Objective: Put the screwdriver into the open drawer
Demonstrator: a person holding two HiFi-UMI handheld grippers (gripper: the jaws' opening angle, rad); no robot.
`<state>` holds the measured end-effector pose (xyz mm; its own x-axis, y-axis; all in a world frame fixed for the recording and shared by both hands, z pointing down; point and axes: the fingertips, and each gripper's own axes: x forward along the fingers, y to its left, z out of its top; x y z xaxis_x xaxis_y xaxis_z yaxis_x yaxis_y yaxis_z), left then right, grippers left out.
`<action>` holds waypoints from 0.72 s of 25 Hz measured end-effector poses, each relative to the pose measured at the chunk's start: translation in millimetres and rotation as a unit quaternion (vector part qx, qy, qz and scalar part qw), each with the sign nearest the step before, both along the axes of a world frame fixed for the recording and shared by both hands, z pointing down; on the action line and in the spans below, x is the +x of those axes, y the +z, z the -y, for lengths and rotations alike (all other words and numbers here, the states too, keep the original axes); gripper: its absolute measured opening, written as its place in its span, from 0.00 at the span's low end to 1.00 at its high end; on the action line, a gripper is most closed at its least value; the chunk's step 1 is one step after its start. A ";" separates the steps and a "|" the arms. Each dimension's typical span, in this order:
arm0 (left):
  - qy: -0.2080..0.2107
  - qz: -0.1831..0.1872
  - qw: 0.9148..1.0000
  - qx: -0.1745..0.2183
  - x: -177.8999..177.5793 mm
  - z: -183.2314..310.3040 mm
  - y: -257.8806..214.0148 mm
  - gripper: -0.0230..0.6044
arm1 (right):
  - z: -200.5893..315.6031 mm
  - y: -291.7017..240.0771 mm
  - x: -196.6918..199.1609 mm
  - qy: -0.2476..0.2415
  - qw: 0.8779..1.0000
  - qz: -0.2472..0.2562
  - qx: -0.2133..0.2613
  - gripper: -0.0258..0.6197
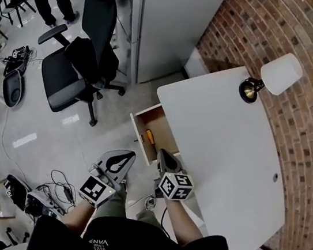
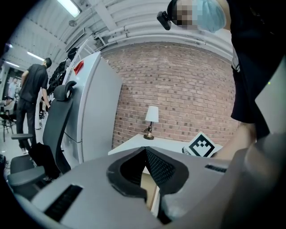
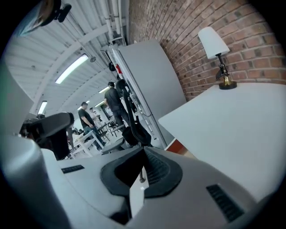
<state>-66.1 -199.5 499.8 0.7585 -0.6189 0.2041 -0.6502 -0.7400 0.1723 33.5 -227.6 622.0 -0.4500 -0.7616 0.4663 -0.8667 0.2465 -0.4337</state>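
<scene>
Lying in the open drawer [image 1: 143,118], the screwdriver [image 1: 150,136] shows its orange handle.
Left claw [image 1: 127,157] and right claw [image 1: 162,152] are both clenched on nothing (pads meeting at the tips), held side by side near the drawer, the right one at the white worktop's [image 1: 229,144] edge.

Operator: black short-sleeved top [image 1: 127,240] with small white lettering [image 1: 98,240] on the chest. Left gripper [image 1: 123,158] and right gripper [image 1: 165,156] have pale grey moulded shells, black ribbed pads [image 2: 161,167] lining the jaws, and dark slotted vents [image 3: 223,202] on the shell sides. Each carries a cube [image 1: 95,190] faced with black-and-white square markers. A small screw [image 3: 141,179] sits between the right gripper's pads.
</scene>
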 end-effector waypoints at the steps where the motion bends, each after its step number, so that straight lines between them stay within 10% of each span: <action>1: -0.002 0.002 1.000 0.004 2.8 -4.6 -4.1 0.05 | -6.7 -11.6 2.3 -0.005 1.000 0.002 0.010 0.04; 18: -0.040 0.014 0.998 0.050 46.1 -102.4 -71.2 0.05 | -121.9 -178.6 57.7 -0.049 0.984 0.017 0.169 0.04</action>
<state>-20.0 -97.1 428.5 0.7001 -0.6960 0.1593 -0.7120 -0.6974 0.0818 91.1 -105.7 443.4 -0.5404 -0.8225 0.1774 -0.8179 0.4640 -0.3401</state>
